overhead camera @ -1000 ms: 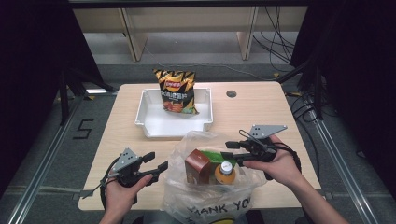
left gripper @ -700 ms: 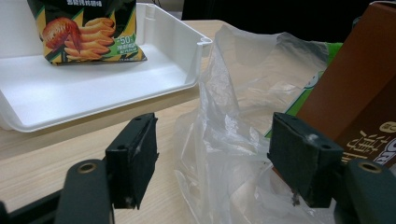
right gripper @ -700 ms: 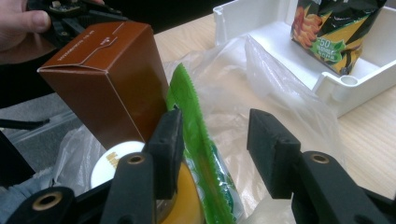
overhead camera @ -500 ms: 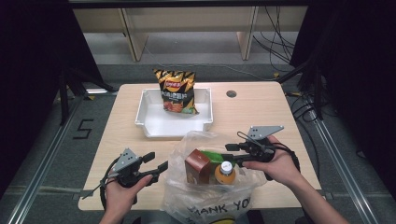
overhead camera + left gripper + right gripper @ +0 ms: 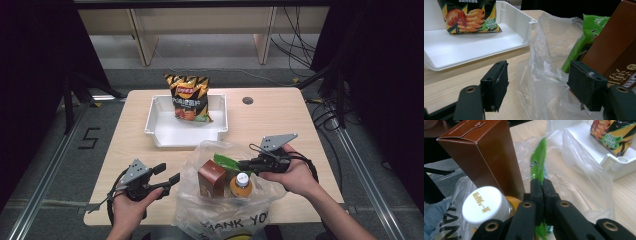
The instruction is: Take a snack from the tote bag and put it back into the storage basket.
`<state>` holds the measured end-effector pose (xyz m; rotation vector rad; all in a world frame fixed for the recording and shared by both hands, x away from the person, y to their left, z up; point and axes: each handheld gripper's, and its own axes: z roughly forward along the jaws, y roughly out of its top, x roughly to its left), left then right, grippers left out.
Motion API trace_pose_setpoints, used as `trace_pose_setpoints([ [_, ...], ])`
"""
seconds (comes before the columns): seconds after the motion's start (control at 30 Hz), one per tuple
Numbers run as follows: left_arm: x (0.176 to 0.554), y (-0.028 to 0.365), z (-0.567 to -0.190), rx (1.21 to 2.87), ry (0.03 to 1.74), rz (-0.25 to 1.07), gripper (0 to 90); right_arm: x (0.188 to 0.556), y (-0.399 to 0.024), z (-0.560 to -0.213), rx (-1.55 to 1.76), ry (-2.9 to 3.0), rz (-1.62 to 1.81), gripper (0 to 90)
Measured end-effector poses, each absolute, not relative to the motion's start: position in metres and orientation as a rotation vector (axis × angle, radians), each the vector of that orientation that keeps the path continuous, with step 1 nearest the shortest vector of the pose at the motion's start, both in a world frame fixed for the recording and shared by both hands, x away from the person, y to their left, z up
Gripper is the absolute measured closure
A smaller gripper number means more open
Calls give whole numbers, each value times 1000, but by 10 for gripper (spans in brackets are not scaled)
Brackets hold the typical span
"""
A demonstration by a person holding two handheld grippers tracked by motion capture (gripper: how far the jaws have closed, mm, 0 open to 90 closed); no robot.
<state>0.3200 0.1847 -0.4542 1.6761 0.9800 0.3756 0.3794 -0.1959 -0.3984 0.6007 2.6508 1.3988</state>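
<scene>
Since the earlier frames our right gripper (image 5: 541,185) has just been closing, its jaws now pinched flat on the green packet (image 5: 538,162); little else has shifted. At near left, our left gripper (image 5: 537,85) holds its jaws wide around the plastic bag's (image 5: 192,172) rim without pressing it. Inside the bag stand the brown carton (image 5: 211,178), the orange bottle (image 5: 241,184) and the packet, which leans up between them. We judge this the unpacking step: next we lift the packet clear and carry it far to the white tray (image 5: 160,131), where the chip bag (image 5: 188,97) stands.
</scene>
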Motion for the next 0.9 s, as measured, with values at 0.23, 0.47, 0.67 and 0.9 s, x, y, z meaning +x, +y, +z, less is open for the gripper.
trace_pose_setpoints([
  [0.23, 320, 184, -454, 1680, 980, 375, 318, 379, -195, -395, 561, 2627, 1417, 900],
  [0.47, 320, 184, -455, 1676, 977, 367, 318, 378, -196, -385, 544, 2598, 1436, 900],
  [0.67, 320, 183, -455, 1672, 989, 362, 318, 381, -198, -372, 549, 2573, 1459, 900],
  [0.9, 321, 184, -455, 1676, 978, 367, 317, 383, -198, -357, 544, 2525, 1502, 900],
])
